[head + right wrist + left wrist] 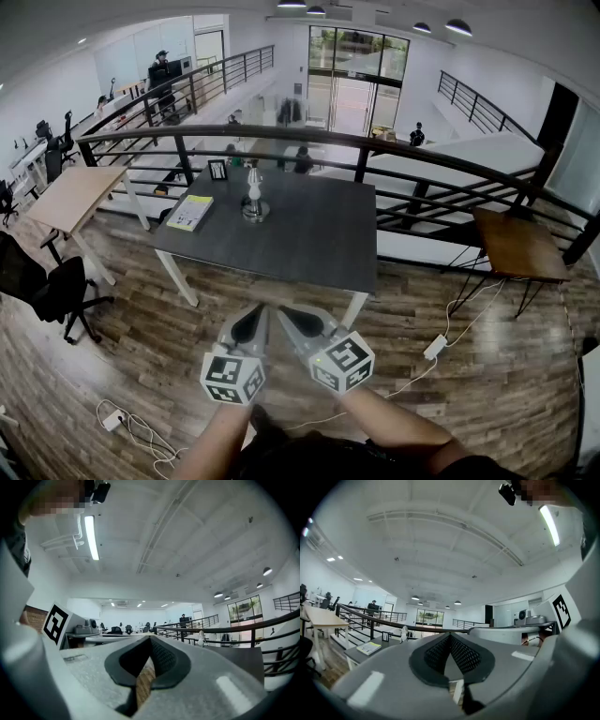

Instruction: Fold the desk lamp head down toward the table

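The desk lamp point(252, 195) stands upright on its round base at the back left of the dark grey table point(309, 234), its white head raised. It shows small and far off in the left gripper view as the lamp point(404, 632), and in the right gripper view as the lamp point(201, 638). My left gripper point(254, 317) and right gripper point(290, 317) are held side by side in front of the table's near edge, well short of the lamp. On both, the jaws are closed together with nothing between them.
A yellow-green book point(190, 212) and a small picture frame point(217, 170) lie left of the lamp. A dark railing point(375, 150) runs behind the table. Wooden tables point(70, 197) point(518, 246) stand to either side, an office chair point(52, 286) at left. Cables point(433, 349) cross the wooden floor.
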A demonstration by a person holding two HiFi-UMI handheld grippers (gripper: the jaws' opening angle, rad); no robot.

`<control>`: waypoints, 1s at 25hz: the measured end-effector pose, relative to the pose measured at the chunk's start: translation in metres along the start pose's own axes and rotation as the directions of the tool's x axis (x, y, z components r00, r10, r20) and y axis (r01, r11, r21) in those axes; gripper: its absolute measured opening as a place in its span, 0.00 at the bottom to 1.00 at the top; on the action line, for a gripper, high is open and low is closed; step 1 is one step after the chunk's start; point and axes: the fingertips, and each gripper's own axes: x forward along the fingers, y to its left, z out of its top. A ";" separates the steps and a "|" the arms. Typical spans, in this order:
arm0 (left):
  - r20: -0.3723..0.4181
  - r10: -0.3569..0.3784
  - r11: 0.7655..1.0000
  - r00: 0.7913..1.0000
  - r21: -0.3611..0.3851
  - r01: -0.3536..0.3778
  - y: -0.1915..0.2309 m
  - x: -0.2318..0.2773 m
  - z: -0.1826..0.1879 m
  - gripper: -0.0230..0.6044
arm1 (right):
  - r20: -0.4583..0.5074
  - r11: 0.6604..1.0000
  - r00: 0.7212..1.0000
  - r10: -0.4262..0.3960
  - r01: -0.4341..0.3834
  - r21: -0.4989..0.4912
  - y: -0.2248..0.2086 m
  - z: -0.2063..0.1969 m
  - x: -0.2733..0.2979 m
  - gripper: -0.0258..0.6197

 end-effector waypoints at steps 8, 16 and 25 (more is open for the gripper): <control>-0.014 -0.010 1.000 1.000 -0.018 0.009 0.017 0.007 0.001 0.04 | -0.018 1.000 1.000 -0.008 0.008 -0.001 -0.003 -0.001 0.017 0.04; -0.024 -0.069 0.997 0.997 -0.032 0.068 0.071 0.026 0.003 0.04 | -0.043 0.999 0.998 -0.055 0.055 0.000 -0.020 -0.009 0.079 0.04; -0.052 -0.166 0.986 0.985 -0.036 0.164 0.137 0.053 0.014 0.04 | -0.040 0.991 0.990 -0.133 0.134 0.028 -0.047 -0.012 0.152 0.04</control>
